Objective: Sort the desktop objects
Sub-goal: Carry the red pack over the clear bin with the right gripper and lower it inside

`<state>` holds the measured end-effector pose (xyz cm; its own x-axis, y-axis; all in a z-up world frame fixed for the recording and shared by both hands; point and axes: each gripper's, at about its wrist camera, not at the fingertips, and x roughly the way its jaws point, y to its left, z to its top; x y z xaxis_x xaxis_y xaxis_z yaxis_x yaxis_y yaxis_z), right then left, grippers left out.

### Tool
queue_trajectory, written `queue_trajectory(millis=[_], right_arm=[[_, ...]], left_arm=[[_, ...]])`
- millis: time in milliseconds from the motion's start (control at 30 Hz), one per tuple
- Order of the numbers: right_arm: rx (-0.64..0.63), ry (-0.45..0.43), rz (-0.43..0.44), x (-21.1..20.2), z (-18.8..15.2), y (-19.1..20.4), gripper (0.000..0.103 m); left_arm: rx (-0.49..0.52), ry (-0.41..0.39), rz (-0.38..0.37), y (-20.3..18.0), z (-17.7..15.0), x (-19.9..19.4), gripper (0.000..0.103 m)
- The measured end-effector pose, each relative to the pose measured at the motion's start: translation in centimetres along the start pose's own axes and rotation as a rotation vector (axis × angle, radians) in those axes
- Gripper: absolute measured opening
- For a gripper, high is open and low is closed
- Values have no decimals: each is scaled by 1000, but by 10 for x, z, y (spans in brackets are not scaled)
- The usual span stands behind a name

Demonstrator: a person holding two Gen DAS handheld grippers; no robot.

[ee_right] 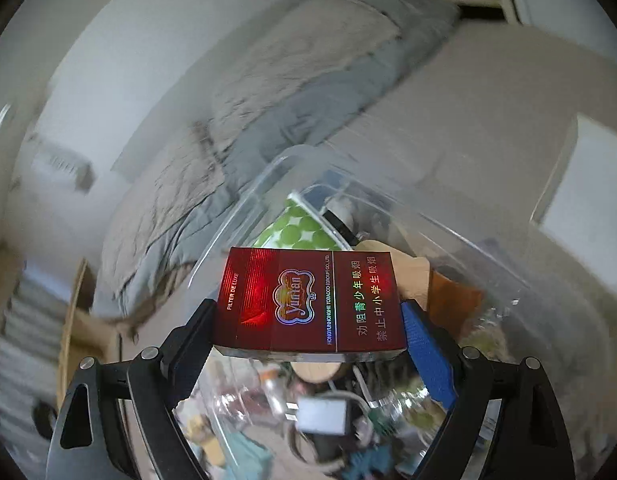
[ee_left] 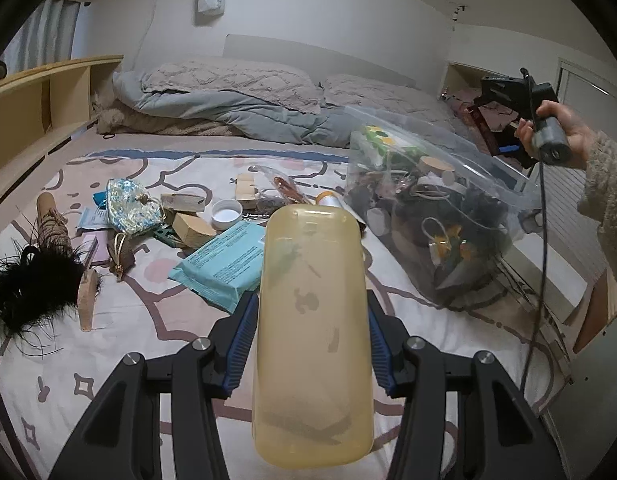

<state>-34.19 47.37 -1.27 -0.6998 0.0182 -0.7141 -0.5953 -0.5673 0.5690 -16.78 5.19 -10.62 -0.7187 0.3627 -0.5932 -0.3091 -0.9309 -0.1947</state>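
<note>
- Left wrist view: left gripper (ee_left: 312, 344) is clamped on a translucent yellow case (ee_left: 312, 320), blue pads (ee_left: 242, 344) pressing both long sides. The case stands lengthwise along the fingers, far end toward 12 o'clock. Something dark lies inside it; can't tell what.
- The side-on hold keeps the case's long axis in line with the fingers, so I'd guess it's meant to go end-first into the bin.
- Clear plastic bin (ee_left: 436, 216) sits at 2 o'clock on the bed (ee_left: 148, 320), tilted, its open side facing the case, already part full of mixed small stuff. Looks like the sorting target.
- Unsorted clutter from 9 to 11 o'clock: black feather piece (ee_left: 24, 284), floral pouch (ee_left: 134, 206), teal packet (ee_left: 224, 262), white lid (ee_left: 226, 214), wooden blocks (ee_left: 190, 214).
- At 2–3 o'clock a hand (ee_left: 568, 136) holds the right gripper (ee_left: 504, 120) above the bin's far edge. From here its jaws are edge-on, so the grip is hard to read.
- Right wrist view: this settles it. The right gripper (ee_right: 308, 320) pinches a red cigarette pack (ee_right: 308, 300) across its width, jaws wide because the pack is wide, printed face toward the camera.
- The bin's rim (ee_right: 388, 200) is at 12–2 o'clock behind the pack, contents visible below it at 6 o'clock. The pack hangs over the bin opening, not yet released.
- Background is smeared here, so the bed clutter is unreadable; the left view covers that.
- The left gripper and yellow case aren't visible in this view.
</note>
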Motion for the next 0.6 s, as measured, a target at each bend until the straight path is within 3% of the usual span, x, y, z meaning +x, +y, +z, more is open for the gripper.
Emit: queue_trajectory(millis=[233,300,600], right_arm=[[73,-62,-60,15,17,-9,91],[56,-88,-82,15,18,-8,103],[-54,-53,-73,11,11,-14,103]], left_arm=[[-34,16,33,18,-1,12,51],[-14,6,57,17,-1,13,51],[-8,14,36,13,-2,12,51]])
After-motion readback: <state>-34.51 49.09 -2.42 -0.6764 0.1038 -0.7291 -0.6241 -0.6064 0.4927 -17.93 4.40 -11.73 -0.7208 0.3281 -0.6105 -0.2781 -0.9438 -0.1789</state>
